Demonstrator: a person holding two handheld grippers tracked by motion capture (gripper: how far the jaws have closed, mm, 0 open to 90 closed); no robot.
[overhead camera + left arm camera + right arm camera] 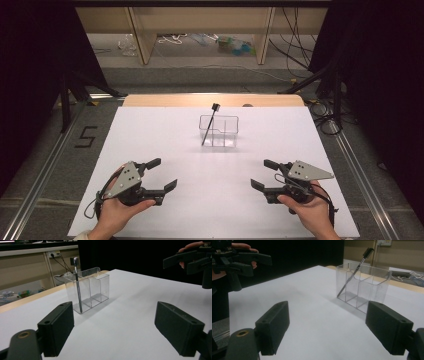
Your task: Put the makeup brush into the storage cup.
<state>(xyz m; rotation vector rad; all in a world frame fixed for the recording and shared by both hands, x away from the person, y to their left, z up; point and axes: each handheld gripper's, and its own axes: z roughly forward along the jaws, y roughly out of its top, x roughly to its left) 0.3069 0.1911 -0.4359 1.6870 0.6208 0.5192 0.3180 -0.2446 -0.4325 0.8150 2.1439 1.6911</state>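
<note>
Brush (209, 123) in organizer's (219, 131) left compartment, organizer mid-table (150, 130), toward far edge

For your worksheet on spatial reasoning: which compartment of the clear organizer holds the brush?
The left compartment of the clear organizer, seen from the high view; the brush leans in it, while the others stand empty.

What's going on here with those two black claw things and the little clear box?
A person sits at a white table holding a gripper in each hand. The left gripper and the right gripper are both open and hold nothing, near the table's front edge. Farther back stands a clear box with dividers. A thin brush leans in its left compartment, head up. Nothing is being touched at this moment.
</note>
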